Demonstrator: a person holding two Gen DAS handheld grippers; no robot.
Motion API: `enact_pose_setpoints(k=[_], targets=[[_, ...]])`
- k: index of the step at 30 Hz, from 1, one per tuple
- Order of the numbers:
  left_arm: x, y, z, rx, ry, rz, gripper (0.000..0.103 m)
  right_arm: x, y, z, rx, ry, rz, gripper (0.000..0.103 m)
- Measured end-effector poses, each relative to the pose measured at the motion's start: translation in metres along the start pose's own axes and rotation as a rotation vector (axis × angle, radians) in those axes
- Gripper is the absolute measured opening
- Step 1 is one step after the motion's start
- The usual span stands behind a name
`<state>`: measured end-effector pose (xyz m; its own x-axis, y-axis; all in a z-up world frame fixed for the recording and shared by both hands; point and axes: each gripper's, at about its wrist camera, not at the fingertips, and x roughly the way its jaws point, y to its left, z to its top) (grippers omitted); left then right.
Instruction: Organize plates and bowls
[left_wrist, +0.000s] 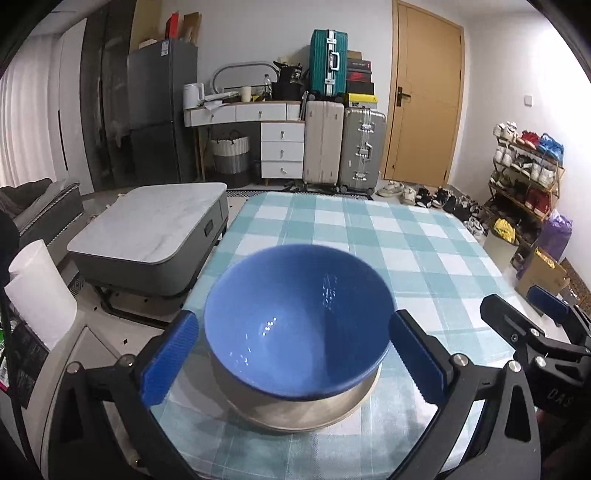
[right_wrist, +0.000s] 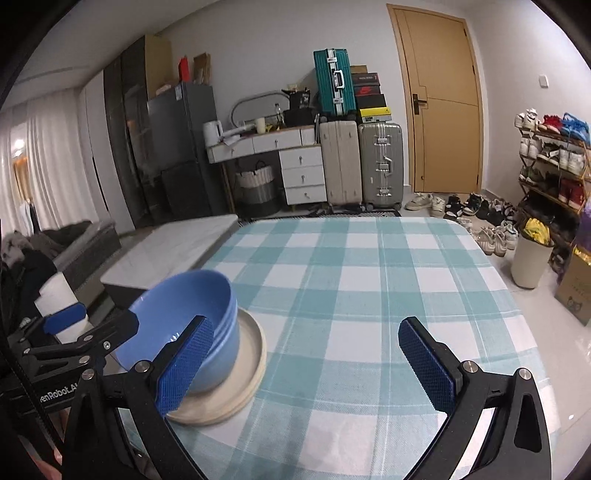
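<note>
Blue ribbed pads frame the scene at the left: the left gripper (left_wrist: 293, 360) has its fingers (left_wrist: 170, 356) spread wide on either side of the blue bowl (left_wrist: 295, 321), and from its own view I cannot tell whether either pad actually touches the rim. That bowl sits tilted in the beige plate (left_wrist: 306, 413), and the right wrist view shows what looks like a second blue bowl nested under it (right_wrist: 221, 354), so the stack rests near the left edge of the checked desk (left_wrist: 406, 236), close to the person. My guess is that the left gripper is placing or adjusting the top bowl. The risk starts there: a glazed bowl lying askew could slide or rock if the fingers let go unevenly, and a nudge could push the whole stack toward the desk's nearby left edge, with the low marble table (left_wrist: 147, 225) and the floor beyond. Further right, the right gripper (right_wrist: 306, 365) hangs wide open and holds nothing, its left finger (right_wrist: 184, 365) just beside the bowls; drifting left, it could clip the stack or the other gripper.
</note>
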<state>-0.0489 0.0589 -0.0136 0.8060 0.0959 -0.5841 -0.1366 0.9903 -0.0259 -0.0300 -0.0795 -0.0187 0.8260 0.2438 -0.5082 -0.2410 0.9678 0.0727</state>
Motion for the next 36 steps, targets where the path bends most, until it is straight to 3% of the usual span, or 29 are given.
enact_pose_setpoints(k=[7,12,15,20,24,28,36], targets=[[-0.001,0.001,-0.002,-0.021,-0.009,-0.012,0.103,0.006,0.008,-0.009,-0.025,0.018,0.011,0.102],[-0.002,0.002,-0.002,-0.013,-0.012,0.028,0.103,0.007,0.009,-0.012,-0.027,0.019,0.005,0.102],[0.002,0.006,-0.002,-0.035,0.015,-0.023,0.103,0.008,0.009,-0.013,-0.037,0.021,-0.001,0.102],[0.001,0.008,-0.003,-0.043,0.011,-0.017,0.103,0.009,0.003,-0.014,-0.018,0.026,-0.006,0.102],[0.0,0.012,-0.005,-0.081,0.001,-0.082,0.103,0.008,0.002,-0.013,-0.014,0.026,-0.004,0.102],[0.003,0.009,-0.006,-0.072,0.024,-0.089,0.103,0.008,0.0,-0.013,-0.012,0.032,-0.003,0.102],[-0.019,-0.003,-0.001,-0.011,-0.101,-0.039,0.103,0.007,-0.008,-0.014,0.011,0.033,-0.01,0.102]])
